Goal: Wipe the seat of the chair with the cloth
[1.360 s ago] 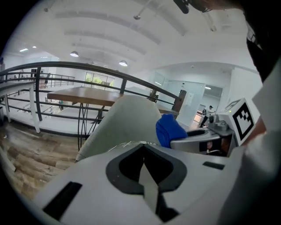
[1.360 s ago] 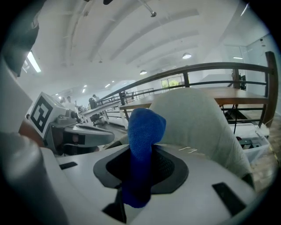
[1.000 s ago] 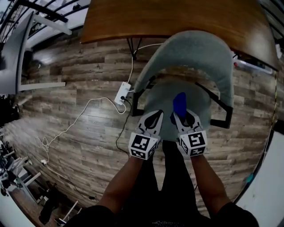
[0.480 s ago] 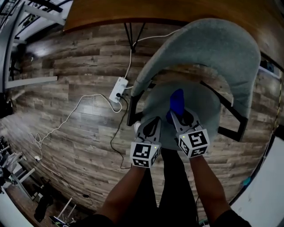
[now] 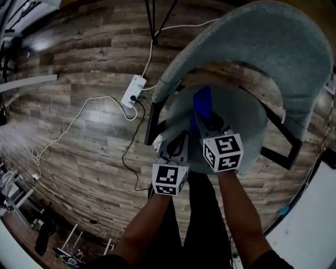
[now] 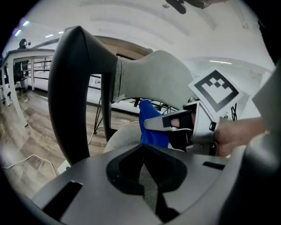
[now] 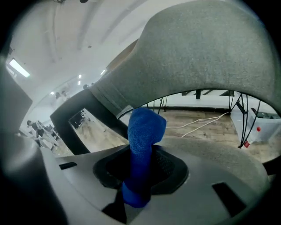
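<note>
The chair has a round grey seat (image 5: 244,123) and a curved grey backrest (image 5: 273,47). My right gripper (image 5: 206,122) is over the seat's left half, shut on a blue cloth (image 5: 202,102) that sticks out ahead of its jaws. In the right gripper view the cloth (image 7: 142,132) stands up between the jaws, with the seat (image 7: 215,154) below and the backrest (image 7: 197,57) above. My left gripper (image 5: 178,141) hovers at the seat's front left edge; its jaws (image 6: 142,151) are shut with nothing between them. It sees the right gripper (image 6: 175,125) and the cloth (image 6: 151,127).
Black armrest frames (image 5: 153,118) (image 5: 278,134) flank the seat. A white power strip (image 5: 132,90) and loose cables (image 5: 79,123) lie on the wooden floor to the left. Black table legs (image 5: 157,16) stand beyond the chair.
The right gripper has carried the cloth forward and slightly left over the seat. The chair now looms larger and nearer in the head view. The left gripper stays at the seat's front edge.
</note>
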The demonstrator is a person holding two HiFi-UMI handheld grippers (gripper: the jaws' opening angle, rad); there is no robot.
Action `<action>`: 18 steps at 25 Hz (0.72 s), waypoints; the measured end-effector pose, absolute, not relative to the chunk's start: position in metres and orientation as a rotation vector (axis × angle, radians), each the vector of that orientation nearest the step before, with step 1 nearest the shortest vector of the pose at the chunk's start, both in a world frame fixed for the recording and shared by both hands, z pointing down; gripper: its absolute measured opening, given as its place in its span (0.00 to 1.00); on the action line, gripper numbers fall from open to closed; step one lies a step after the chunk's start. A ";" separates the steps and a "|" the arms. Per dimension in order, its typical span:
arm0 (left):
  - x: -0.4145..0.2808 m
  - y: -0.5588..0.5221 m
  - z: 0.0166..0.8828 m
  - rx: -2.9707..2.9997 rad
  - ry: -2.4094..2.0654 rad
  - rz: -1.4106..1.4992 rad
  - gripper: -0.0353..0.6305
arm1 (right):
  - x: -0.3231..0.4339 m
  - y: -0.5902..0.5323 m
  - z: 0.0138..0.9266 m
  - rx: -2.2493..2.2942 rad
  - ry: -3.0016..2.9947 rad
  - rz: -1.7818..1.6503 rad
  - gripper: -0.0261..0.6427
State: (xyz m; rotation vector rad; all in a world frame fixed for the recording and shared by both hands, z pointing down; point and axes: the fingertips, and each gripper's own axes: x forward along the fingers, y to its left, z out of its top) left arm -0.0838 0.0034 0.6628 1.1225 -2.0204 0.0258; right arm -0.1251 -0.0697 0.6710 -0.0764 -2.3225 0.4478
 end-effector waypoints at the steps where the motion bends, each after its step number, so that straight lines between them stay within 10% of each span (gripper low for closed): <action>1: -0.085 0.005 0.665 1.119 -2.018 0.027 0.06 | -0.127 -0.069 0.676 -0.063 -2.307 0.441 0.20; 18: -0.086 0.015 0.685 1.126 -1.934 0.056 0.06 | -0.151 -0.052 0.725 -0.033 -2.114 0.485 0.20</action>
